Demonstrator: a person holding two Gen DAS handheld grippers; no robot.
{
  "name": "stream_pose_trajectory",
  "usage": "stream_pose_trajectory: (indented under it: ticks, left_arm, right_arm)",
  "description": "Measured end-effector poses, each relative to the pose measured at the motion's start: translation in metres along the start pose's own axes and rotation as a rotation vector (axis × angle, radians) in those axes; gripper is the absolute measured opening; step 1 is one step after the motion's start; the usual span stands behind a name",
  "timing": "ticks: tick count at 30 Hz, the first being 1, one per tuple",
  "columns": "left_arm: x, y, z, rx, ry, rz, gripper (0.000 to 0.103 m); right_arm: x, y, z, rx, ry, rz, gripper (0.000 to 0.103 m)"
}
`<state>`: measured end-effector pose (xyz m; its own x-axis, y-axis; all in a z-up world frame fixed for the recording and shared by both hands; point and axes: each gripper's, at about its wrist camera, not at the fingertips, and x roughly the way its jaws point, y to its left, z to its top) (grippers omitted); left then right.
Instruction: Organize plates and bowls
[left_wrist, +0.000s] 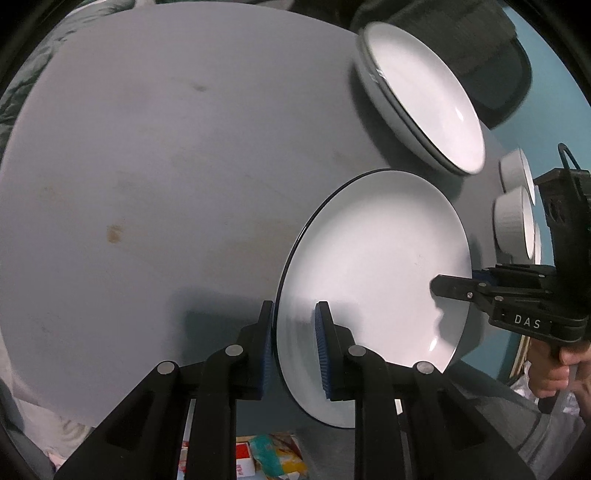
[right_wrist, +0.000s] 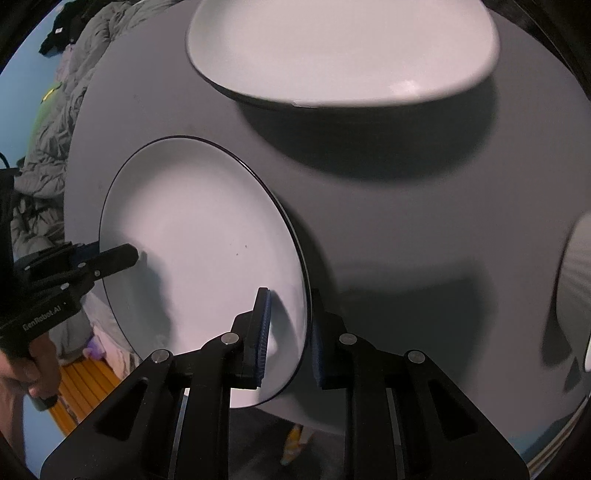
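The white plate (left_wrist: 373, 273) is round, so it has no long axis to name; its face points upward and it is held roughly flat, or slightly tilted, over the near edge of the round grey table (left_wrist: 166, 184), part of it jutting past that edge. It is glossy white with a thin dark line around its rim, and a few small dark specks show near its middle in the right wrist view. The left gripper (left_wrist: 295, 347) pinches the plate's rim, one blue pad under it and one on top. On the opposite side of the plate, the right gripper (right_wrist: 288, 339) grips the rim the same way, its blue ribbed pads pressed on either face. Beyond the plate, farther in on the table, sits a stack of similar white plates (left_wrist: 421, 96) with dark rim lines, well apart from the held one. To the right of the held plate, by the table's edge, stand small white ribbed bowls (left_wrist: 513, 221), close together. A person's hand (left_wrist: 554, 369) holds the right gripper's handle.
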<state>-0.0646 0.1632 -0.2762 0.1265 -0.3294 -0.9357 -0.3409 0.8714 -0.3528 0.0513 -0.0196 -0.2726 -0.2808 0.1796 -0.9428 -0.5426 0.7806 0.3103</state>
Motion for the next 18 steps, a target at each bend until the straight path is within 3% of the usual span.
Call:
stream_pose_trajectory:
  ticks: [9,18]
  left_arm:
    - [0.016,-0.038,0.011,0.033,0.025,-0.027,0.02]
    - [0.02,-0.048,0.014,0.052,0.039,-0.01,0.02]
  right_arm:
    - [-0.014,-0.042,-0.015,0.067,-0.028,0.006,0.019]
    - [-0.025,-0.064,-0.029,0.097,-0.102,0.041,0.02]
